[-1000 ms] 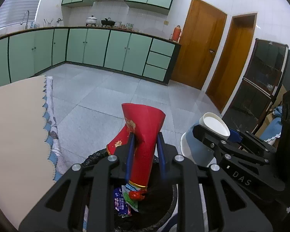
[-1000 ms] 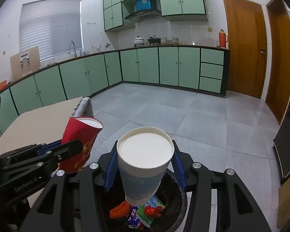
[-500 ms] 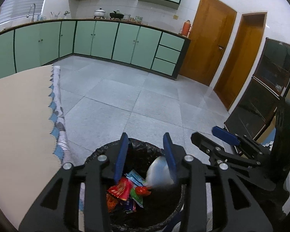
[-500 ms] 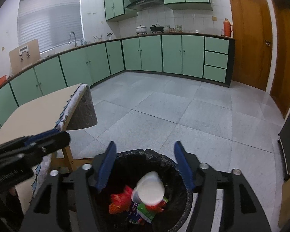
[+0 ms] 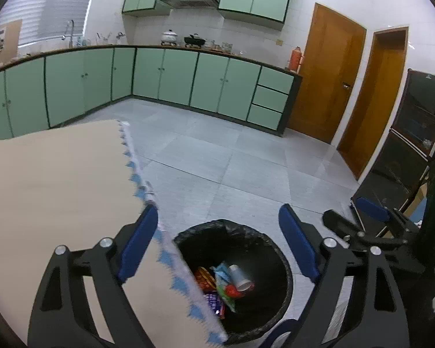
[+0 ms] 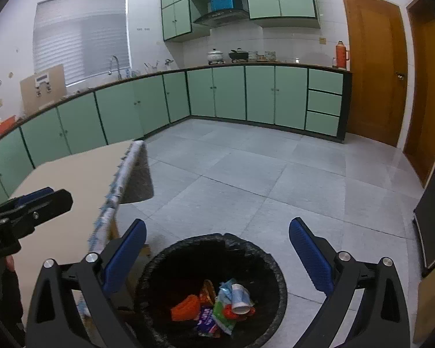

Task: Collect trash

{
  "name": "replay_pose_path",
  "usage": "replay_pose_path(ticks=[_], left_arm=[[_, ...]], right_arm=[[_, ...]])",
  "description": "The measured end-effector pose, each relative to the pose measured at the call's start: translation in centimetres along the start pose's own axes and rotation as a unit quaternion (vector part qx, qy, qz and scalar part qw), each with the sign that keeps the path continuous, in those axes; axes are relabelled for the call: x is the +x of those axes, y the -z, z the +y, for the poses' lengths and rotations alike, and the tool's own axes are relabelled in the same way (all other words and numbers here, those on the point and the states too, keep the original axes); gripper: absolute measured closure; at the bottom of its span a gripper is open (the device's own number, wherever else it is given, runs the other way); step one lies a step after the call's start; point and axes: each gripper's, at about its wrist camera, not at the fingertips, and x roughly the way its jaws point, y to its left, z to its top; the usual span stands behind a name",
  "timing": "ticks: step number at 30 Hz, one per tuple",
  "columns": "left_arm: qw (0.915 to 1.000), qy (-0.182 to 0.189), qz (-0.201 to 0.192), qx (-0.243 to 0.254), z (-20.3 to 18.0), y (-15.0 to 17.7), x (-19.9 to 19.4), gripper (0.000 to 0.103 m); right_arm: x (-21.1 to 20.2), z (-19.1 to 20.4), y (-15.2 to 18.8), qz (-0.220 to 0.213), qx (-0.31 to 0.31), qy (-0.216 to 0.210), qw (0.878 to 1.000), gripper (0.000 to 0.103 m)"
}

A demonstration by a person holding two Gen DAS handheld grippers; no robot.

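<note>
A round bin with a black liner (image 5: 240, 232) (image 6: 206, 242) stands on the floor beside the table. Inside lie a pale blue paper cup (image 5: 240, 277) (image 6: 240, 297), on its side, and several coloured wrappers (image 6: 206, 316). The red cup is not clearly seen among them. My left gripper (image 5: 217, 246) hangs over the table edge and the bin, its jaws opening, nothing between them. My right gripper (image 6: 217, 255) hovers above the bin, jaws opening wide and empty. In the left wrist view, the right gripper (image 5: 353, 214) shows at the right.
A beige table (image 5: 52, 179) (image 6: 72, 179) with a blue-and-white fringed edge stands left of the bin. Grey tiled floor (image 6: 246, 179) stretches toward green cabinets (image 6: 246, 95). Wooden doors (image 5: 330, 78) and a dark glass cabinet (image 5: 417, 121) are at the right.
Both grippers let go: the red cup and the pale blue cup dropped into the bin. Both sets of jaws spread wide. The left gripper rose and shifted left over the table edge.
</note>
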Motion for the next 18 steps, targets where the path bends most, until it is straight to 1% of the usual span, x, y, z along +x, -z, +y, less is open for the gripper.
replay_pose_path(ticks=[3, 6, 10, 18], left_arm=[[0.9999, -0.015, -0.005, -0.001, 1.0, -0.1, -2.3, 0.015], [0.9995, -0.029, -0.007, 0.001, 1.7, -0.1, -4.3, 0.015], [0.9991, -0.041, -0.01, 0.001, 2.4, 0.1, -6.7, 0.014], [0.9977, -0.063, -0.022, 0.006, 2.9, 1.2, -11.5, 0.013]], right_arm=[[-1.5, 0.4, -0.3, -0.001, 0.004, -0.014, 1.0, 0.006], [-2.8, 0.9, -0.6, -0.002, 0.005, -0.023, 1.0, 0.006], [-4.9, 1.9, -0.8, 0.001, 0.008, -0.048, 0.999, 0.006], [-9.4, 4.8, -0.5, -0.012, -0.025, -0.071, 0.997, 0.006]])
